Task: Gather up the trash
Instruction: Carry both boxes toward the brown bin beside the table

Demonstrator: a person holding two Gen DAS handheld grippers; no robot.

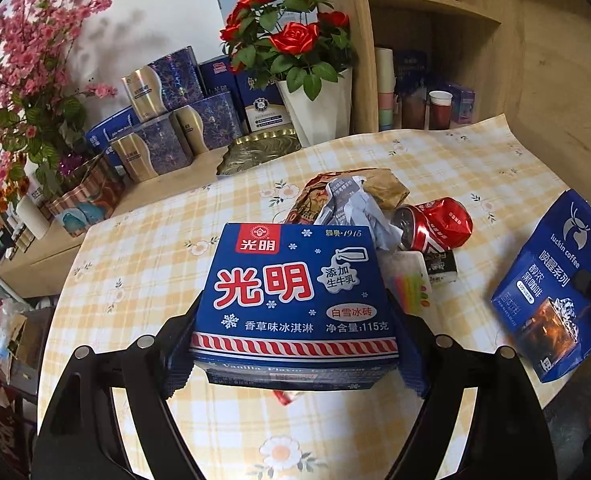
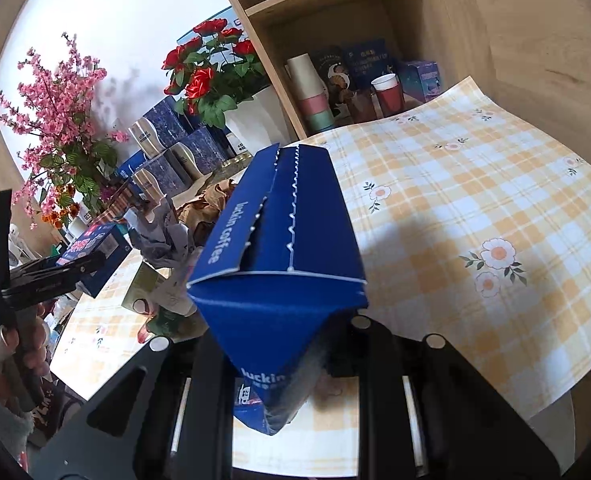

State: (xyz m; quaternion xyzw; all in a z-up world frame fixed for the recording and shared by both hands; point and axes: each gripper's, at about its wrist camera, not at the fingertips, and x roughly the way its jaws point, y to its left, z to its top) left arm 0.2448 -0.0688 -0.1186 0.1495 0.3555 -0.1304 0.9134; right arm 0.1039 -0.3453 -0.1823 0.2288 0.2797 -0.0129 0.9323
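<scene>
Above the checked counter (image 1: 143, 240) — left tongs (image 1: 295, 344) are gripping the blue ice-cream box (image 1: 295, 296) across its sides, beside the trash pile (image 1: 375, 208); right tongs (image 2: 291, 344) are pinching the coffee bag (image 2: 287, 232).

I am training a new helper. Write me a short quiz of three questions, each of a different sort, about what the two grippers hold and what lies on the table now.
1. True or false: the left gripper holds the blue cardboard ice cream box.
2. What is the right gripper shut on? A) a red paper cup B) the blue luckin coffee paper bag C) a white vase
3. Fill in: the crushed red metal can lies on the yellow checked tablecloth beside crumpled ____.

Key
1. true
2. B
3. paper
</scene>
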